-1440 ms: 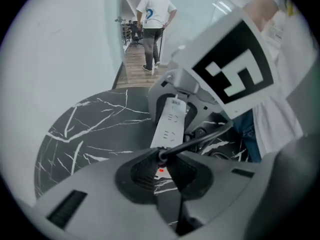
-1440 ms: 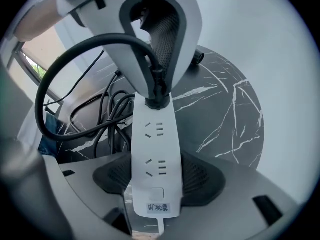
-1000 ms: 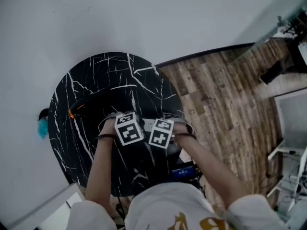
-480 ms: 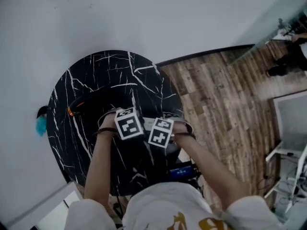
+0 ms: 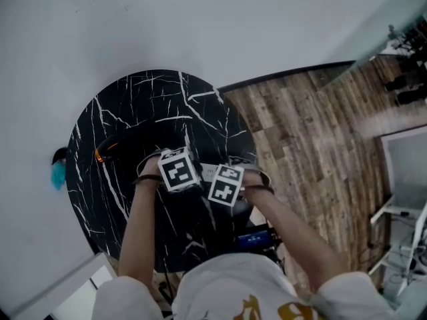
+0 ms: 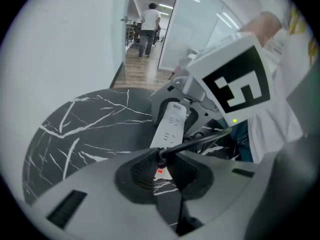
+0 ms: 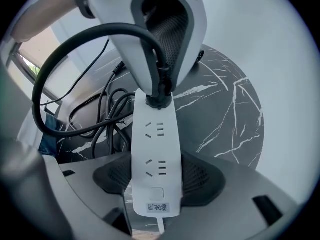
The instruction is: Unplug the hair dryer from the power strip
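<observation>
- Jaws of the right gripper (image 7: 157,180) squeeze the power strip (image 7: 153,144) by its switch end, anchoring it near the table's (image 5: 133,105) front edge.
- Left gripper (image 6: 160,168) pinches the plug (image 7: 159,101), set for pulling.

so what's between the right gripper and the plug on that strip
Only bare power strip with its empty outlets. This shows in the right gripper view, from the right gripper up to the plug.
</observation>
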Motion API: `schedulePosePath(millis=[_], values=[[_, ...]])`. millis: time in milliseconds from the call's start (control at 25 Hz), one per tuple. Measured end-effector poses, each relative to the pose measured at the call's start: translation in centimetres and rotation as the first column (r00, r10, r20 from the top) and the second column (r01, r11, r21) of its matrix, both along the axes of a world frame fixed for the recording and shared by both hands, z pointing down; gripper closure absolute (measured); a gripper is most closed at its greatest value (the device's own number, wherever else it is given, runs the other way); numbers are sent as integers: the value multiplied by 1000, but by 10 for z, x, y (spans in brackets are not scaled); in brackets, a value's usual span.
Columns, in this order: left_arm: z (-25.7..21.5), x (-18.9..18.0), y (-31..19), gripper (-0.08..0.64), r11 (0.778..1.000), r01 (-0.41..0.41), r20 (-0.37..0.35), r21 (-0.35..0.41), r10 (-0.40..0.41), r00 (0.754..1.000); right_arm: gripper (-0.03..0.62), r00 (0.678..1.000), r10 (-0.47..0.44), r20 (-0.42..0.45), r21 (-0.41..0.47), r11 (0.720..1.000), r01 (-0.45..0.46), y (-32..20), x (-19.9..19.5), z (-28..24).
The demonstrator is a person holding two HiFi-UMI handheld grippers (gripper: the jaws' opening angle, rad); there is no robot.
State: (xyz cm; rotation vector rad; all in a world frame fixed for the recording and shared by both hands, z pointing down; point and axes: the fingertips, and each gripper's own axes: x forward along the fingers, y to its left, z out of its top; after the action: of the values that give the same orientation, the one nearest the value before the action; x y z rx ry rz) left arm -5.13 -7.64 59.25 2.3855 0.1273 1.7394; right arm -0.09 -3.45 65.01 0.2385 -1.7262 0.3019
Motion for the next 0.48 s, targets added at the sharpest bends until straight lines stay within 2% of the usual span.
schedulePosePath(millis=[80,120,240,280,440,480], values=[[-3,5,0,506,999,-3,-24,-40,2,1000,324,1000,10,5,0,1000,-10,0,0,0],[-3,5,5,508,1000,-10,-16,-28,9,1000,322,1000,13,5,2,1000,-13,-1,0,1],[1,-1,15,511,994,-31,41,105,27,999,322,1000,7,-3,3,1000,-7,-2,-1,0],[2,-2,17,511,993,-27,45,119,22,999,322,1000,3,-4,2,1000,-3,-1,-1,0],[1,-1,8,511,1000,-5,0,-15,5,1000,322,1000,-1,-5,5,1000,2,0,-3,1],[-2,0,3,509,1000,-13,-14,-27,12,1000,322,1000,1,-2,7,1000,-1,-1,-4,1]])
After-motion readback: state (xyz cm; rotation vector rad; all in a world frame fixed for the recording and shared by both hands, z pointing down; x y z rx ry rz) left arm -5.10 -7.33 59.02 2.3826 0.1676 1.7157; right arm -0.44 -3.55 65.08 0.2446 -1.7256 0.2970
